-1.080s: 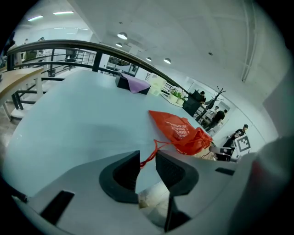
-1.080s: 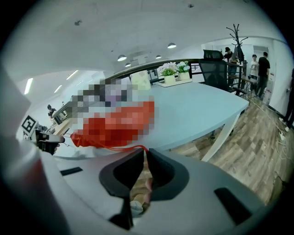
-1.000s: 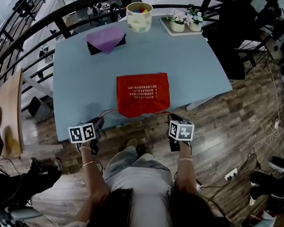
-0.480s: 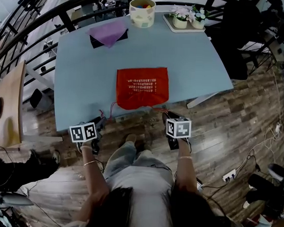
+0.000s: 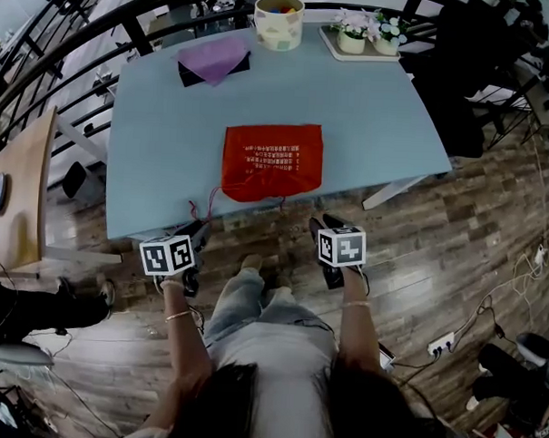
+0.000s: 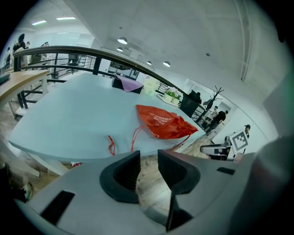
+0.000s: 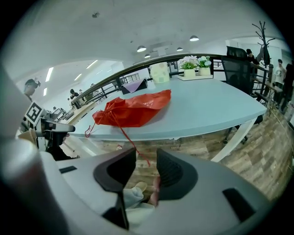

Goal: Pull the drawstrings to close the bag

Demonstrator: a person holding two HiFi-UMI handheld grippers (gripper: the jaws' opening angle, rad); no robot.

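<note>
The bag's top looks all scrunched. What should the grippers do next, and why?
Probably back both away. The red bag has its mouth bunched shut; the left gripper and right gripper have just been opening their jaws, gripping nothing, and the drawstrings lie loose.

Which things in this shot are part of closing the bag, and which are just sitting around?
Part of the job:
- red drawstring bag
- its drawstrings, trailing toward the table's near edge

Just lying about:
- purple cloth
- patterned cup
- tray of potted flowers
</note>
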